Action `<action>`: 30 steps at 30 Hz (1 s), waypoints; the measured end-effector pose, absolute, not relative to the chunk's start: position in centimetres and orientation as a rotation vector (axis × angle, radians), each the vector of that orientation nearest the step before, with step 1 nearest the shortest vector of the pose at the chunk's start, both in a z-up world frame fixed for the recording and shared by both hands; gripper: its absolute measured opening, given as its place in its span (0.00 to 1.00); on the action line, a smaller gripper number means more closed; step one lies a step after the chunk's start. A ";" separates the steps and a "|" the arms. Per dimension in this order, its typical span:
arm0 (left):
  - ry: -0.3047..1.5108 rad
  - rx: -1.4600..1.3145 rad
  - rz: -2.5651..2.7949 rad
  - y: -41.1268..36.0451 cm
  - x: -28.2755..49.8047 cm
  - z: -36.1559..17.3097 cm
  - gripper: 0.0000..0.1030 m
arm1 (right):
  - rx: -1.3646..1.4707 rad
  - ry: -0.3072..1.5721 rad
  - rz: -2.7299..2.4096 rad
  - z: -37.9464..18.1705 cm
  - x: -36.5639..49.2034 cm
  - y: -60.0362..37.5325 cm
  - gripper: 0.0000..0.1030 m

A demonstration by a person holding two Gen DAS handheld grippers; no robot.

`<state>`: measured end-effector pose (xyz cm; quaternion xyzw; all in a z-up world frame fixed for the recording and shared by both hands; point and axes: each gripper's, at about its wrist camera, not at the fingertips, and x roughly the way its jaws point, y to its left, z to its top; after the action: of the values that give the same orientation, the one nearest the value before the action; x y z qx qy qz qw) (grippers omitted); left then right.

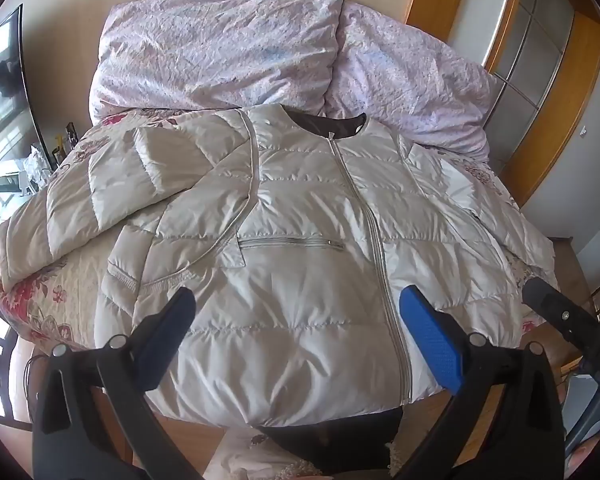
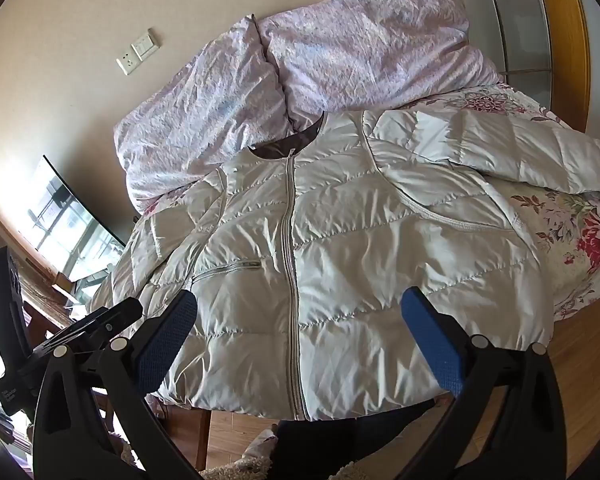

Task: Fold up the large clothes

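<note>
Cream quilted puffer jacket (image 1: 300, 248) before you, front up, zipped, sleeves spread on the floral bedspread (image 1: 52, 304), your left gripper (image 1: 298, 320) and right gripper (image 2: 300, 320) both wide, empty.

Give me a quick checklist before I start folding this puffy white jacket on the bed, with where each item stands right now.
1. Left tool open and empty: ok.
2. Right tool open and empty: ok.
3. Jacket lying front up, zipper closed: ok.
4. Sleeves spread flat: not ok. The left sleeve is bent and bunched; the right sleeve lies out to the side.
5. Hem fully on the bed: not ok, it overhangs the near edge.
6. Room behind the collar: cannot tell, the lilac duvet is piled right against it.
</note>
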<state>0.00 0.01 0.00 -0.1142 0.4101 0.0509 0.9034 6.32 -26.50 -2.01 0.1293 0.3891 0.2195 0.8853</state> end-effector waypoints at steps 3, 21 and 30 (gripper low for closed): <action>0.845 -0.234 0.106 0.0 0.0 0.0 0.98 | 0.270 0.810 0.457 -2.0 6.4 -26.5 0.99; 0.844 -0.232 0.108 0.0 0.0 0.0 0.98 | 0.269 0.809 0.456 -2.1 6.4 -26.4 0.99; 0.843 -0.230 0.107 0.0 0.0 0.0 0.98 | 0.268 0.809 0.456 -2.0 6.4 -26.4 0.99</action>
<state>0.00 -0.02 0.02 -0.1112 0.4080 0.0518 0.9047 6.43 -26.43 -2.05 0.1287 0.3888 0.2194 0.8855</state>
